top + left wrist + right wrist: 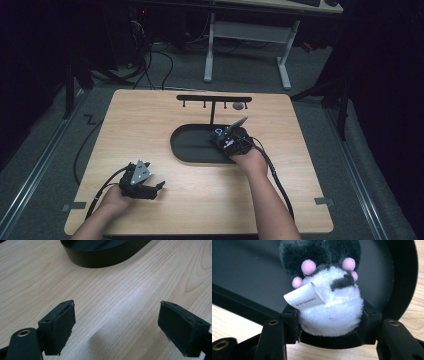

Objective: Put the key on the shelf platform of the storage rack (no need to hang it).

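Observation:
A black and white plush toy (329, 307) with small pink pom-poms and a curled white label sits squeezed between the two pads of my right gripper (328, 322), which is shut on its white lower part. It hangs over the right end of the black oval tray (244, 277). In the high view my right gripper (226, 137) is over the tray (187, 145) at mid table. My left gripper (159, 187) rests near the table's front left, open, with only bare wood between its pads (60, 325); the tray wall (100, 258) lies beyond them.
A black T-shaped rack (214, 98) with small hooks stands behind the tray, and a grey item (239, 105) hangs at its right end. Cables trail from both grippers off the table's front edge. A white desk frame (247, 35) stands on the floor beyond.

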`<state>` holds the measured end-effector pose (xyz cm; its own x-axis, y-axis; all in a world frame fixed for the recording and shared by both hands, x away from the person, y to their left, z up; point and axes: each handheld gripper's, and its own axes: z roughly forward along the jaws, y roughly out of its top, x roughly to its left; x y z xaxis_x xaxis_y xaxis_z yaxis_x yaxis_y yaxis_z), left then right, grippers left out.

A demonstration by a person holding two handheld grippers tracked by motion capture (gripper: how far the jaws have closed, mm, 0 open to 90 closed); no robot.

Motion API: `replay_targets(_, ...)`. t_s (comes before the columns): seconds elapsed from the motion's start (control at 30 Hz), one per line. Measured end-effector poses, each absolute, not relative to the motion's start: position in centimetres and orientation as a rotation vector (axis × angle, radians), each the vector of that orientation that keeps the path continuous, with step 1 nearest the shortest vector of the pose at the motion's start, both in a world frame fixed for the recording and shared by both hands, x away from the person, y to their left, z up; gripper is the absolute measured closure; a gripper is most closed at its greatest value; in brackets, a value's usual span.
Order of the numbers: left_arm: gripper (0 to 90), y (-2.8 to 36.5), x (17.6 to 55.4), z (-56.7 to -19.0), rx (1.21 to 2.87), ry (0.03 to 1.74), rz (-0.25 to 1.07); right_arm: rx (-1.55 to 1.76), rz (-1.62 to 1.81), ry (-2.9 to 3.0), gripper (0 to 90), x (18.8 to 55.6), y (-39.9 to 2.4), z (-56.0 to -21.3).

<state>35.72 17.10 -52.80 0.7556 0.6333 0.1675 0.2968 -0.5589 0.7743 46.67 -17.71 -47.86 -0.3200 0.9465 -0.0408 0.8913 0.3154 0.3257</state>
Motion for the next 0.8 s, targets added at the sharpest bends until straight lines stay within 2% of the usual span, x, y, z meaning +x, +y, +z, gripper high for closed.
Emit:
replay_targets(0.1, 15.4, 17.1, 35.7, -52.8, 2.181, 0.693, 0.562, 1.689, 0.374, 2.362, 41.3, 46.7, -17.6, -48.1)
replay_targets(0.17, 15.3, 17.1, 35.8, -52.8, 2.181, 0.695, 0.561, 1.710, 0.389, 2.366, 32.9, 46.7, -17.7, -48.1)
replay_targets(0.3, 15.4, 17.1, 35.8, -52.8, 2.183, 0.696, 0.561, 1.701, 0.415, 2.338, 24.6, 46.6, -17.9, -47.5)
replay_targets(0.8, 15.3, 17.0, 35.8, -52.8, 2.184, 0.697, 0.562, 1.672, 0.512, 2.303, 22.3, 45.5, -18.7, -44.8)
